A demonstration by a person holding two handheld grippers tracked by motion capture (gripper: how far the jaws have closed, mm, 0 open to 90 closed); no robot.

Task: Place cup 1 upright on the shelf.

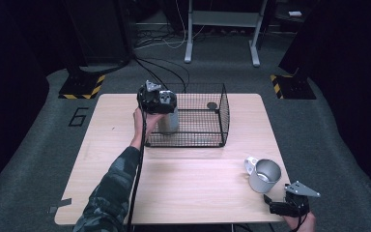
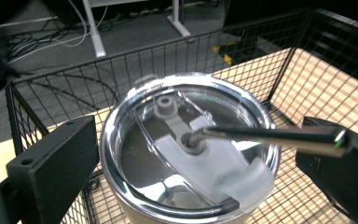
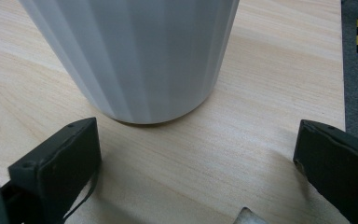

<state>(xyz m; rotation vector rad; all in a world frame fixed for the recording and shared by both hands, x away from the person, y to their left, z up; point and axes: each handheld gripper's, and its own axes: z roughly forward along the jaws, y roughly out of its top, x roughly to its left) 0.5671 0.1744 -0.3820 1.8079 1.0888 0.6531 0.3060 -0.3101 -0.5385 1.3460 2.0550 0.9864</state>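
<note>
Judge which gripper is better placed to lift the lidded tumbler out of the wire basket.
Left. The left gripper hangs over the tumbler in the wire basket, jaws open either side. The right gripper sits by the mug.

The high view looks forward and down from above my side of the table (image 1: 183, 193), far enough back to take in the whole top and the floor around it. My left gripper (image 2: 186, 158) carries its camera close over the lidded tumbler (image 2: 186, 154) inside the wire basket (image 2: 261, 60), aiming steeply down past the far mesh to the floor; the high view shares that basket (image 1: 198, 116). My right gripper (image 3: 196, 158) camera sits low, skimming the table, very near the white mug (image 3: 135, 56), which the high view shows too (image 1: 264, 175).
</note>
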